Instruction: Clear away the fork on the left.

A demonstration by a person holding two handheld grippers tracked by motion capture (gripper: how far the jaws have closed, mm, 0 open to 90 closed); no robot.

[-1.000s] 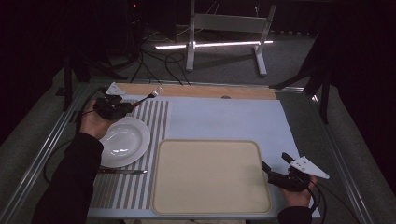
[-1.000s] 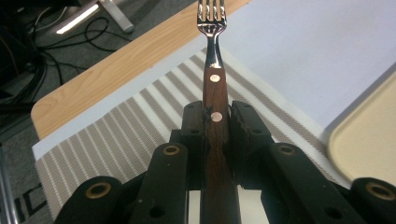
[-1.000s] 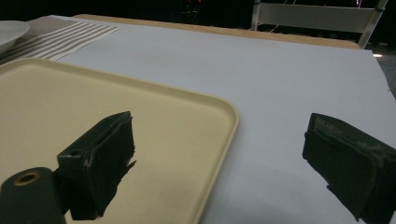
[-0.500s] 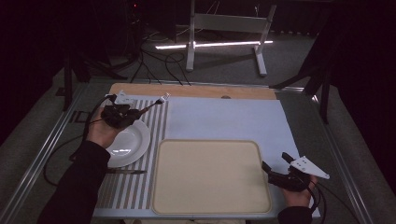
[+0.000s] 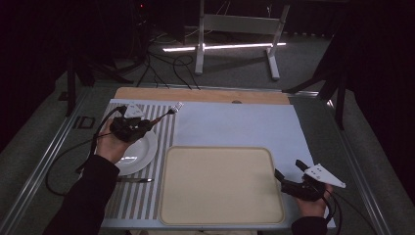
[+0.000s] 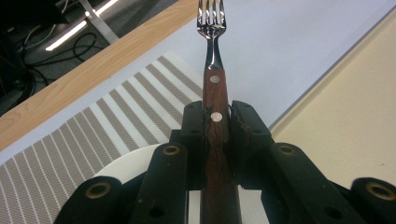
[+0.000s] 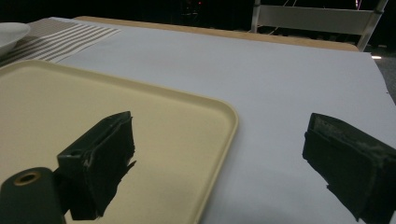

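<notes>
The counter (image 5: 235, 125) is covered with a pale sheet, a strip of bare wood along its far edge, and stands in a dark room where cables and a metal frame lie on the grey floor at the top of the high view. A striped placemat (image 5: 161, 137) lies at centre left of that view, with a white plate (image 5: 142, 154) on it and a knife (image 5: 134, 180) below the plate. A beige tray (image 5: 220, 183) sits at lower centre.

The left tool (image 5: 147, 126) is pinching a fork (image 5: 166, 114) by its wooden handle, above the plate's upper edge, tines toward the upper right. The left gripper view shows the handle's rivets and the pads pressed to both its sides. The right tool (image 5: 284, 178), at lower right, is spread; the right gripper view shows one pad over the tray's corner and the other over the pale sheet.
</notes>
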